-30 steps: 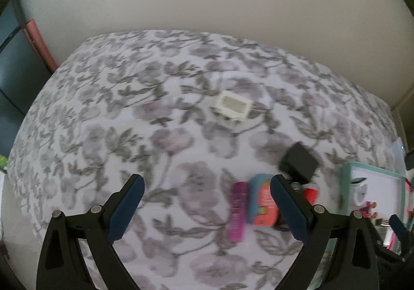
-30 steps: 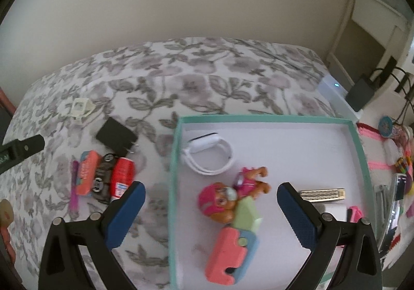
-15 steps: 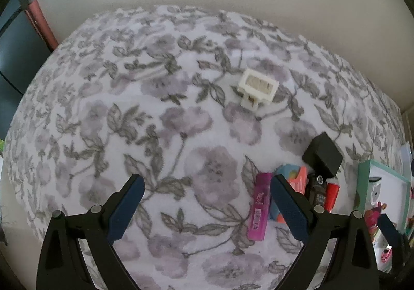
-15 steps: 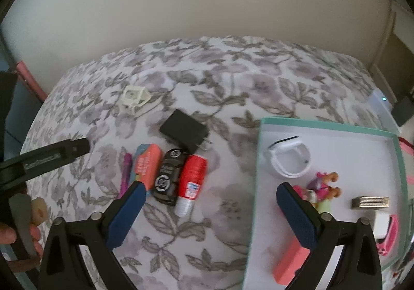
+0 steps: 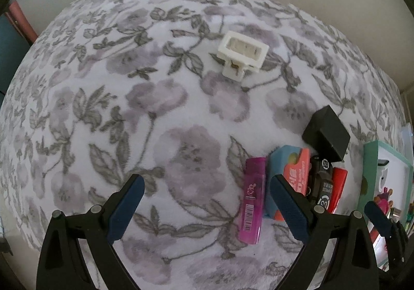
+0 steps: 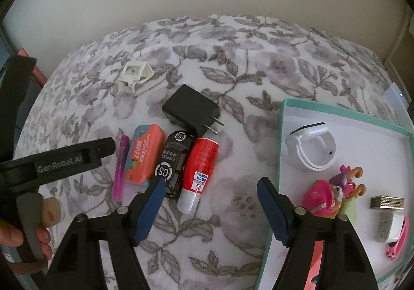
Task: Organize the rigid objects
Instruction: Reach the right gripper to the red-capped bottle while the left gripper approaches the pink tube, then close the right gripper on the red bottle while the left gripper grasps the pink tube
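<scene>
On the floral blanket (image 6: pixel 233 39) lie a purple lighter (image 6: pixel 120 166), an orange-and-blue case (image 6: pixel 145 154), a black toy car (image 6: pixel 174 164), a red tube (image 6: pixel 200 171), a black charger plug (image 6: pixel 192 111) and a white plastic clip (image 6: pixel 135 73). My right gripper (image 6: pixel 211 208) is open and empty, just in front of the car and tube. My left gripper (image 5: pixel 205 199) is open and empty; the lighter (image 5: pixel 253 202) lies between its fingers, the case (image 5: pixel 292 171) behind its right finger. The clip (image 5: pixel 242 56) lies further off.
A teal-rimmed white tray (image 6: pixel 283 119) at the right holds a white smartwatch (image 6: pixel 311 146), a pink pup figure (image 6: pixel 328 195), a small metal piece (image 6: pixel 386 202) and other small toys. The left gripper's body (image 6: pixel 59 162) shows at the right view's left. A wall stands behind.
The right gripper swung left from over the tray to the row of objects. The left gripper moved forward and lower, so the lighter now lies between its fingers.
</scene>
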Tool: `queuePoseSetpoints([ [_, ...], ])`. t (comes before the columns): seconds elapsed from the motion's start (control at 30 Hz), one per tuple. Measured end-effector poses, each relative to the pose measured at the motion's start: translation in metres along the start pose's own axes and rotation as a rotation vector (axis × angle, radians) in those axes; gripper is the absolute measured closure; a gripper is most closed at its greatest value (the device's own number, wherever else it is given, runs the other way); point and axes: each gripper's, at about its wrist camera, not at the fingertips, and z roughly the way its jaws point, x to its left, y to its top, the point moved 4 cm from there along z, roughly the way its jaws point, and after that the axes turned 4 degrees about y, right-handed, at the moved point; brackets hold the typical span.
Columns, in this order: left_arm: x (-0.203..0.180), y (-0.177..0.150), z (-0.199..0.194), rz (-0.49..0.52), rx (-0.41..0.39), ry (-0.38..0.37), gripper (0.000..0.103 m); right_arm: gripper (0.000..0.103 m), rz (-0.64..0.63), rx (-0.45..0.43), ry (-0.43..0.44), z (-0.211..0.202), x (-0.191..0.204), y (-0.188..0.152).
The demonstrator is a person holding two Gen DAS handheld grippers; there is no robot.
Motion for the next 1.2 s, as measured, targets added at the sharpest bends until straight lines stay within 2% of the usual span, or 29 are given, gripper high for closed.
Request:
queuePoseSetpoints([
  [0.1,-0.007,-0.002,0.007,0.037,0.011,0.032,0.005,0.027,-0.003,0.004,-0.006,0.002,0.000,-0.001],
  [0.3,-0.005,-0.005,0.014,0.099,0.008,0.167,0.005,0.028,-0.005,0.018,-0.008,0.007,0.000,-0.002],
  [0.43,0.007,-0.006,0.013,0.070,0.013,0.151,0.005,0.039,-0.001,0.023,0.010,0.011,0.003,-0.001],
  [0.5,0.007,-0.007,0.013,0.083,0.020,0.140,0.007,0.050,0.004,0.024,0.018,0.013,0.004,0.000],
  [0.53,0.005,-0.008,0.014,0.096,0.025,0.134,0.012,0.052,0.008,0.021,0.025,0.014,0.004,0.001],
  [0.57,0.001,-0.009,0.014,0.113,0.030,0.125,0.023,0.055,0.011,0.018,0.028,0.014,0.004,0.002],
  [0.67,-0.010,-0.013,0.013,0.147,0.037,0.089,0.045,0.063,0.015,0.023,0.026,0.016,0.002,0.003],
  [0.77,-0.021,-0.016,0.011,0.196,0.031,0.079,0.060,0.063,0.029,0.036,0.039,0.020,0.000,0.002],
  [0.83,-0.026,-0.016,0.011,0.221,0.027,0.078,0.065,0.063,0.038,0.037,0.045,0.022,0.000,0.003],
  [1.2,-0.012,-0.011,0.014,0.214,0.023,0.082,0.065,0.068,0.061,0.033,0.021,0.036,-0.002,0.010],
])
